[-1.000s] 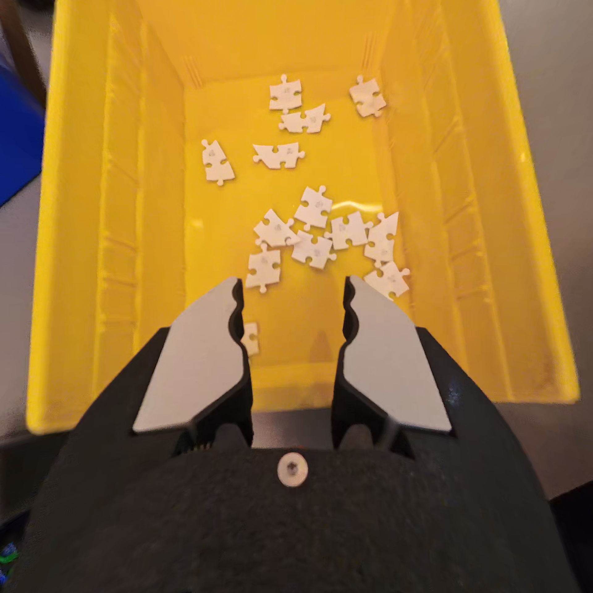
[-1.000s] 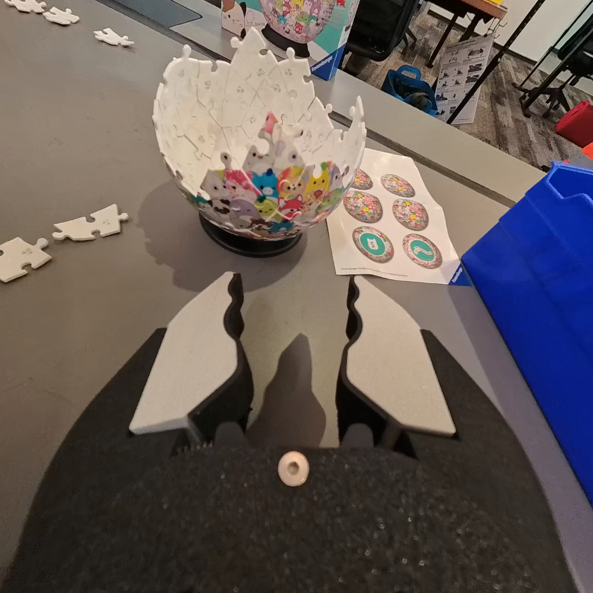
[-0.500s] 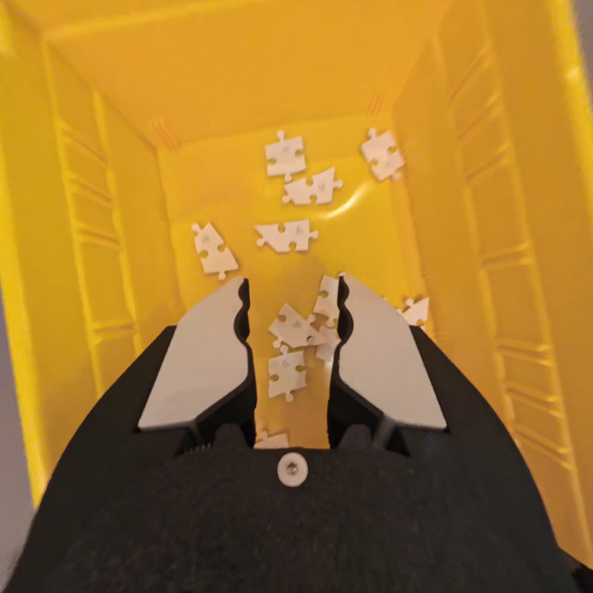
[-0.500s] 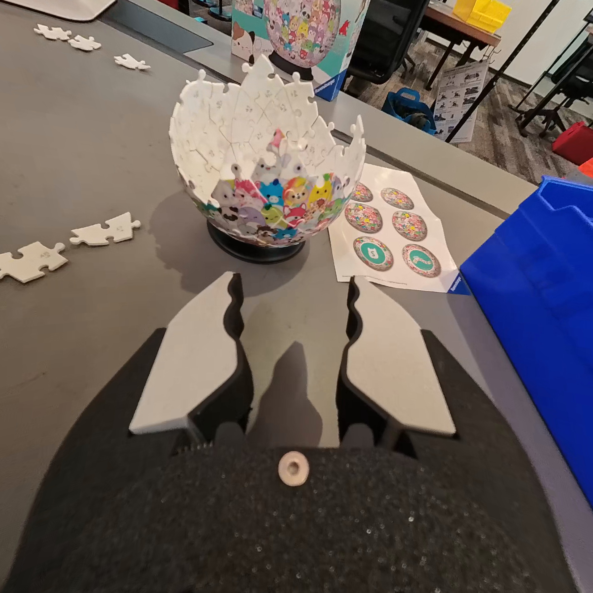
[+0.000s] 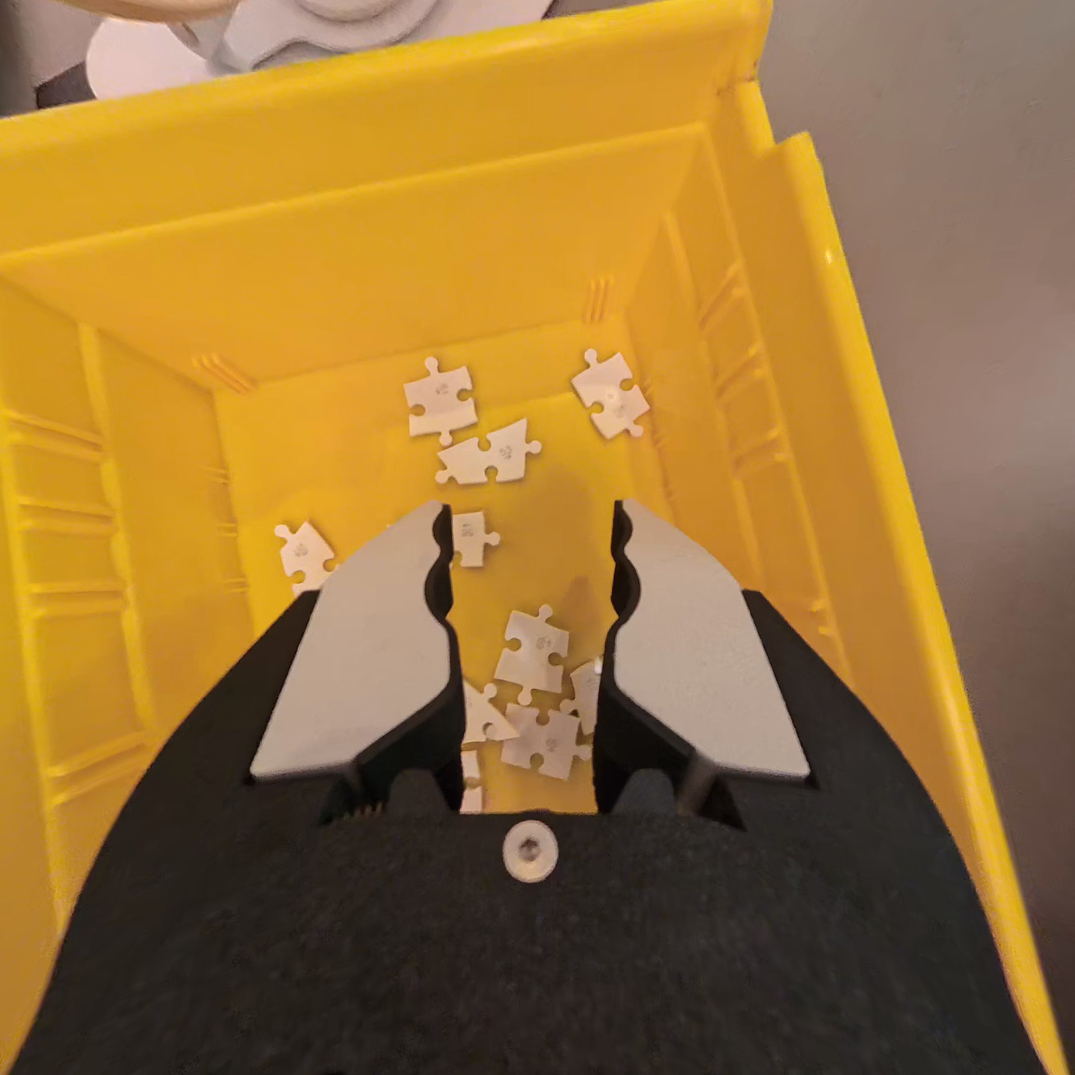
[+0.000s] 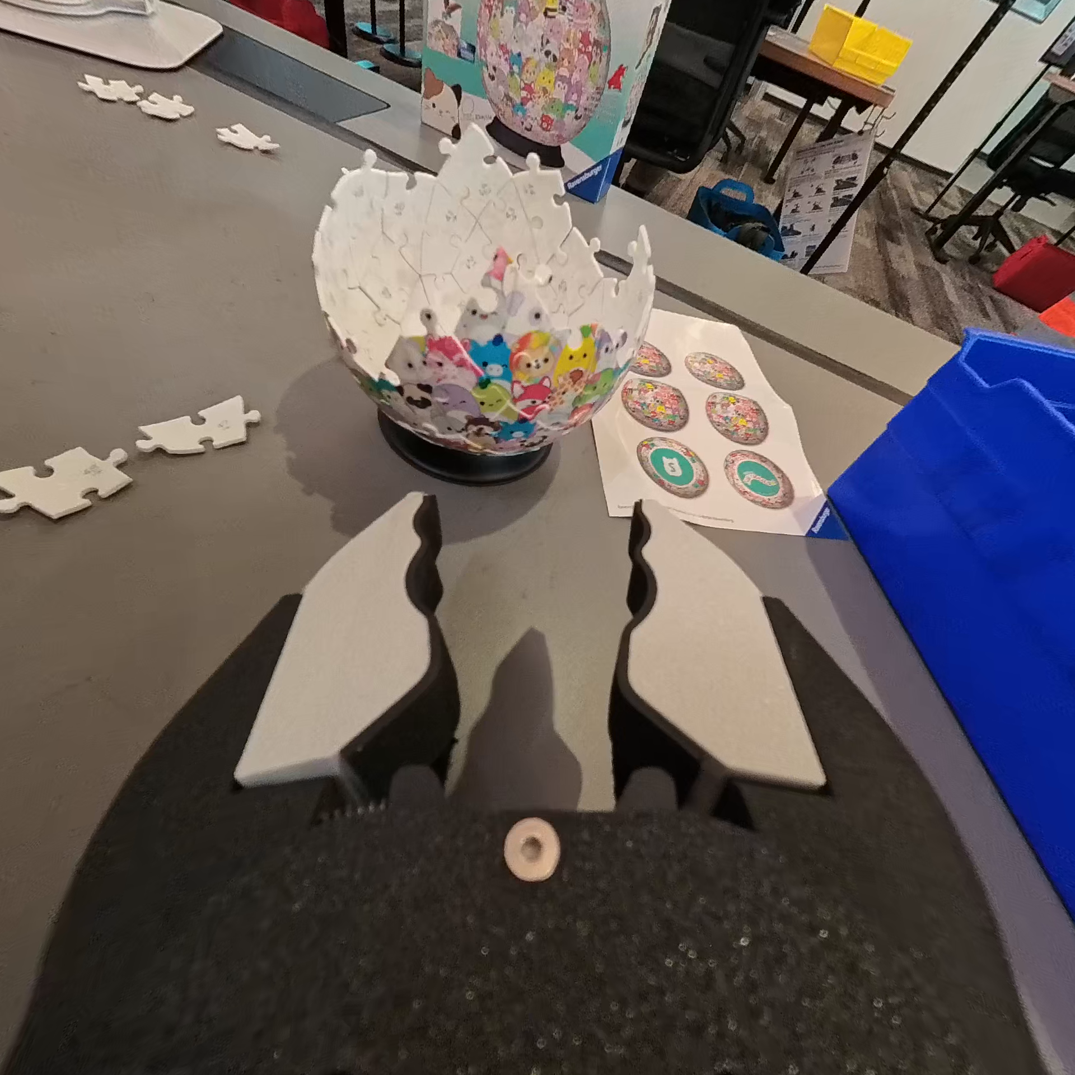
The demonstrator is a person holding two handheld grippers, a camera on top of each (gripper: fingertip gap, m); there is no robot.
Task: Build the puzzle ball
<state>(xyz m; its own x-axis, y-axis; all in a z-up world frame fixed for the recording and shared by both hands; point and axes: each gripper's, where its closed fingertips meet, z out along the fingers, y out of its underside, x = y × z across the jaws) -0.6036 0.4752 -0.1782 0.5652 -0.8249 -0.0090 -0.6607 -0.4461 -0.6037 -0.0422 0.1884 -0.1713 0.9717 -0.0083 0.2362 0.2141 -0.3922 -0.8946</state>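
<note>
**Puzzle ball half built; left claw deep in the bin**

Puzzle ball [image 6: 483, 326] stood on its dark stand, far of the right gripper [image 6: 532, 512], whose jaws gaped empty. The left gripper [image 5: 529, 523], jaws apart, had sunk into the yellow bin [image 5: 145, 407] over loose pieces [image 5: 532, 651], so a pick seemed imminent.

Loose puzzle pieces [image 5: 532, 651] spread on floor of bin [image 5: 145, 523], some near far wall, some bunched nearer. Half-built ball [image 6: 483, 326] set on stand [image 6: 465, 465] on table [image 6: 174, 582]. Sheet [image 6: 704, 424] laid just right of ball, another bin [image 6: 977, 552] further right. Box [image 6: 523, 75] stood behind ball. Joined pieces [image 6: 198, 430] laid left of ball.
</note>
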